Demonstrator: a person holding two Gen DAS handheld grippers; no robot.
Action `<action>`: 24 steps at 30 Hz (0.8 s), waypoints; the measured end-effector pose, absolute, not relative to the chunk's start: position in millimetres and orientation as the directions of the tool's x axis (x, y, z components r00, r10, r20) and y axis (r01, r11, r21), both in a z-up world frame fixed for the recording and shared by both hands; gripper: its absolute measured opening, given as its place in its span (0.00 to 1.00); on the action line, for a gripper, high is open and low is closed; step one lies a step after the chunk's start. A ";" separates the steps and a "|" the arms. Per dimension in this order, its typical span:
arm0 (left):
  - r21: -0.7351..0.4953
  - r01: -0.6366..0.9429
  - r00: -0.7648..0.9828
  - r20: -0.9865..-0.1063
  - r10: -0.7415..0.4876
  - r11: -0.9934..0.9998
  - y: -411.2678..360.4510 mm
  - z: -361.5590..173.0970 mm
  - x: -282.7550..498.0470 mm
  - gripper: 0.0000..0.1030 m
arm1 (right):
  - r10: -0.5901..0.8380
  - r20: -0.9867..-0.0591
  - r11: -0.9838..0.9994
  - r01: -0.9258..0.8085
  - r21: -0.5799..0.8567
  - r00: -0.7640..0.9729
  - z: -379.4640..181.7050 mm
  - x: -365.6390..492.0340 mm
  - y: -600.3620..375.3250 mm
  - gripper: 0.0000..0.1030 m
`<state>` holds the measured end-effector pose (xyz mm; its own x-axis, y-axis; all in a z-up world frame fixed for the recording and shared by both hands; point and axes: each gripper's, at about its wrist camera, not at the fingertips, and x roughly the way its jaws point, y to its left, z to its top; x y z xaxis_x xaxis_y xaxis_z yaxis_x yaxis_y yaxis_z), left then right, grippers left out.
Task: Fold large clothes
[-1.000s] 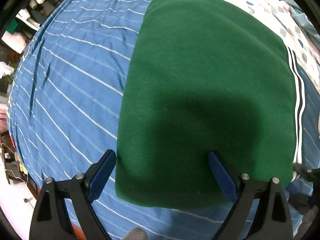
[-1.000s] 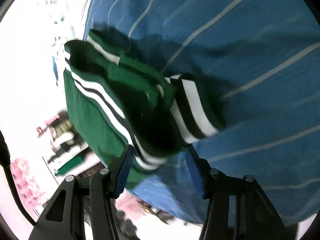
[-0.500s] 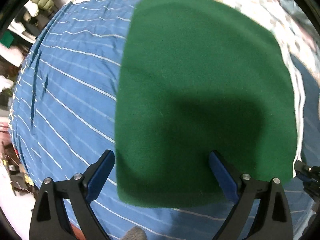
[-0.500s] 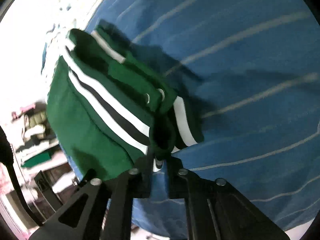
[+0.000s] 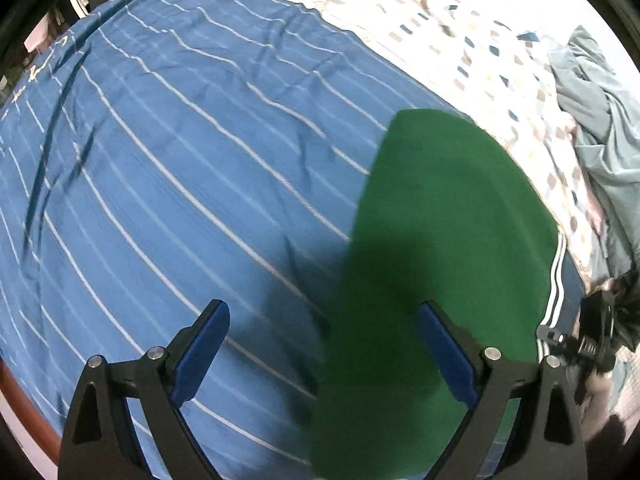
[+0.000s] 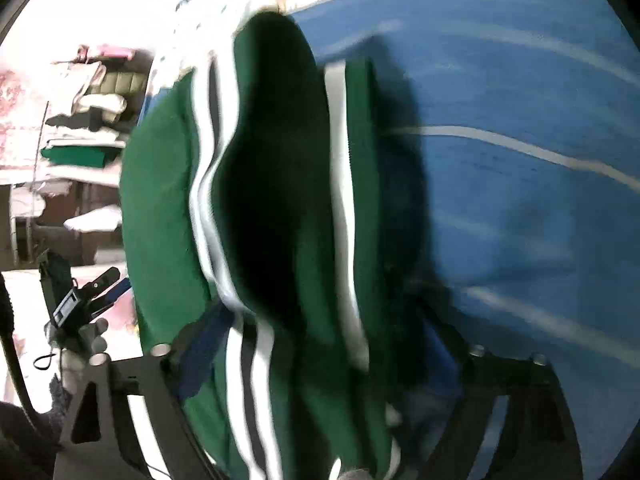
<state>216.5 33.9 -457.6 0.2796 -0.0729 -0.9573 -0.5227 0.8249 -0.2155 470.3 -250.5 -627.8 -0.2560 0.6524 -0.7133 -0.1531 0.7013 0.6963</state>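
Observation:
A folded green garment (image 5: 448, 240) with white and black stripes lies on the blue striped bedsheet (image 5: 180, 160). My left gripper (image 5: 324, 344) is open and empty; its right finger (image 5: 444, 348) is over the garment's near left part, its left finger over the sheet. In the right wrist view the garment's striped hem (image 6: 288, 208) fills the middle, very close and blurred. My right gripper (image 6: 320, 344) has its fingers spread wide on either side of the cloth. The left gripper shows at the left edge (image 6: 80, 300).
A pale patterned sheet (image 5: 460, 40) covers the far part of the bed, with a heap of grey-blue cloth (image 5: 600, 152) at the right. The bed's edge (image 5: 24, 396) runs at the lower left. Shelves with stacked clothes (image 6: 88, 120) stand beyond the bed.
My left gripper has shifted left, so the garment now sits to the right. My right gripper, shut on the striped hem half a second ago, now stands open around it.

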 end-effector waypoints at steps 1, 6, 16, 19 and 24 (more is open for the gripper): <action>-0.214 -0.519 0.275 -0.959 -0.075 0.828 38.5 -460.8 215.5 0.93 | 0.655 -0.702 0.697 -0.135 0.704 -0.280 -632.2 473.5 -247.2 0.97; -0.218 -0.519 0.253 -0.963 -0.095 0.827 49.9 -477.1 205.1 0.93 | 0.721 -0.630 0.645 -0.053 0.762 -0.288 -633.1 463.2 -247.9 0.71; -0.333 -0.385 0.259 -0.934 -0.246 0.861 76.2 -469.0 211.1 0.93 | 0.879 -0.471 0.458 0.406 0.791 -0.076 -613.1 357.6 -290.6 0.39; -0.425 -0.297 0.262 -0.897 -0.355 0.855 75.4 -469.9 233.9 0.93 | 0.817 -0.574 0.541 0.424 0.726 -0.058 -611.9 320.7 -299.8 0.44; -0.513 -0.122 0.192 -0.852 -0.487 0.849 46.1 -491.4 283.0 0.93 | 0.744 -0.668 0.626 0.353 0.695 -0.004 -611.9 317.1 -307.7 0.68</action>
<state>283.0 46.1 -491.4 0.1922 -0.4871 -0.8520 -0.1225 0.8495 -0.5133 317.1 -307.7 -611.9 -0.0040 0.7440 -0.6682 0.3530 0.6263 0.6951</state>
